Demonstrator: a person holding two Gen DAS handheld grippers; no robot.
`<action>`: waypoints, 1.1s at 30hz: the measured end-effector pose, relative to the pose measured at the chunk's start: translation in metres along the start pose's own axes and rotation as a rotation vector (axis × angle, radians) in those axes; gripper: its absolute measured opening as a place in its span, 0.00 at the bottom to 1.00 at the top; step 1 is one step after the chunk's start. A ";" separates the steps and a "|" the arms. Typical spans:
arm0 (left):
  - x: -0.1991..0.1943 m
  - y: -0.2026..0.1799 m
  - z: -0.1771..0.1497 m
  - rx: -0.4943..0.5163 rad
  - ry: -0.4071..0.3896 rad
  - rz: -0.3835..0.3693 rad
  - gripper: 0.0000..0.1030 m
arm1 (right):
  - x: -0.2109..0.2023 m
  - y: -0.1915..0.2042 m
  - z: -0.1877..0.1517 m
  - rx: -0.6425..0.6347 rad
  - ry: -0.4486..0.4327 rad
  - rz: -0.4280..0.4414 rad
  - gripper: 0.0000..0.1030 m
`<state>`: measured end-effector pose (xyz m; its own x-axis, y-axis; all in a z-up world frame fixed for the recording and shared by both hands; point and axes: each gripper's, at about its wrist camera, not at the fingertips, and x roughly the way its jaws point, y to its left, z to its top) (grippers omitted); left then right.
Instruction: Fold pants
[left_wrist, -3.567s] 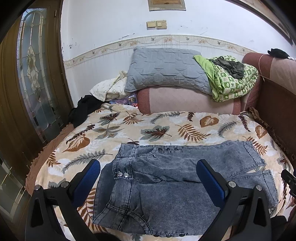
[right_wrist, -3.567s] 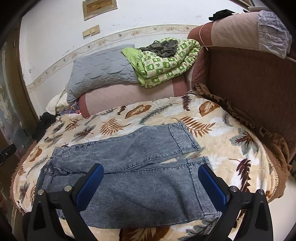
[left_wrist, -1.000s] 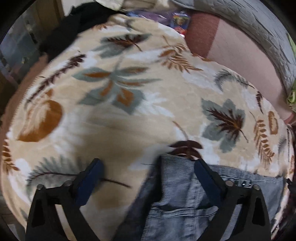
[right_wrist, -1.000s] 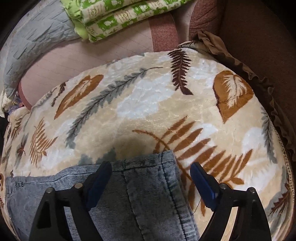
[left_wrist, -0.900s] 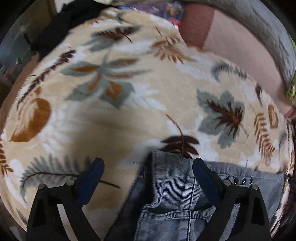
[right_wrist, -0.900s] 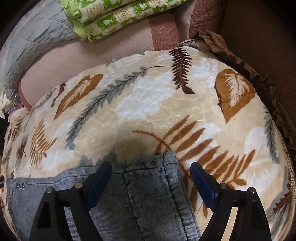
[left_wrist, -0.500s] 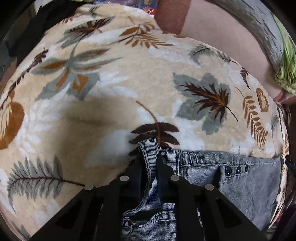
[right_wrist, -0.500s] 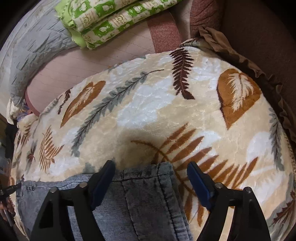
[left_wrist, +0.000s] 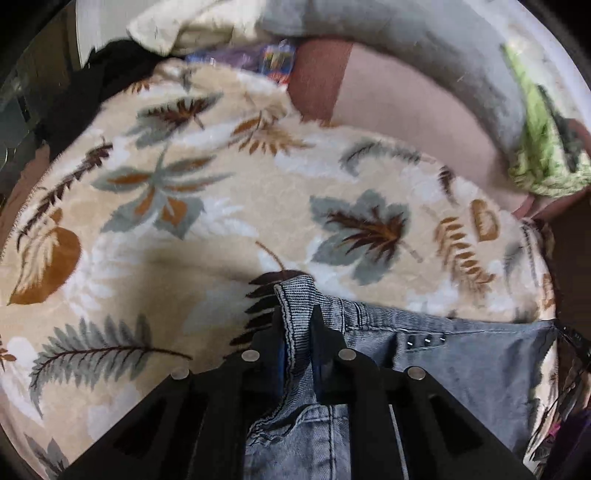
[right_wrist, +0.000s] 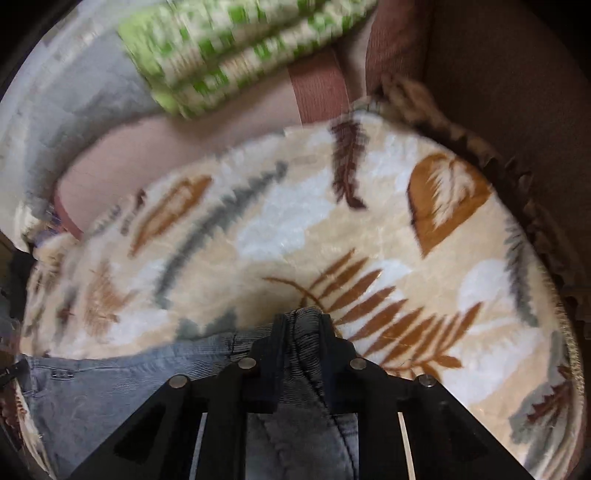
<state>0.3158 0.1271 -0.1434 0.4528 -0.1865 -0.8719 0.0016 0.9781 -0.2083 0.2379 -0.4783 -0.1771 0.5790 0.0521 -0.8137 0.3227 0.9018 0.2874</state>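
Note:
Grey-blue denim pants (left_wrist: 461, 354) lie on a leaf-patterned blanket (left_wrist: 184, 229). My left gripper (left_wrist: 297, 314) is shut on the far corner of the pants' waistband, which sticks up between its fingers. In the right wrist view the pants (right_wrist: 122, 380) stretch off to the left. My right gripper (right_wrist: 303, 325) is shut on the far corner of a leg hem, pinched between its fingers. Both pinched corners are lifted slightly off the blanket (right_wrist: 295, 221).
A pink bolster (left_wrist: 406, 107) and a grey pillow (left_wrist: 424, 33) lie along the far side. A green patterned blanket (right_wrist: 229, 48) sits on them. Dark clothing (left_wrist: 92, 85) lies far left. A brown upholstered wall (right_wrist: 517, 74) with a frilled edge borders the right.
Both grippers have closed: the left on the waistband corner half a second ago, the right on the hem corner just now. Both views have tilted up slightly and are blurred by motion.

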 end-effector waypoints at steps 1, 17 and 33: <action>-0.009 -0.002 -0.002 0.006 -0.017 -0.006 0.11 | -0.014 0.001 -0.004 -0.003 -0.018 0.012 0.17; -0.156 0.038 -0.167 0.000 -0.142 -0.115 0.10 | -0.182 -0.061 -0.176 0.017 -0.034 0.114 0.17; -0.146 0.075 -0.263 -0.110 0.029 0.080 0.17 | -0.175 -0.101 -0.219 0.042 0.107 0.106 0.54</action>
<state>0.0150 0.2033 -0.1479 0.4219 -0.1123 -0.8997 -0.1319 0.9741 -0.1835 -0.0603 -0.4848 -0.1748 0.5287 0.1932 -0.8265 0.2963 0.8705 0.3931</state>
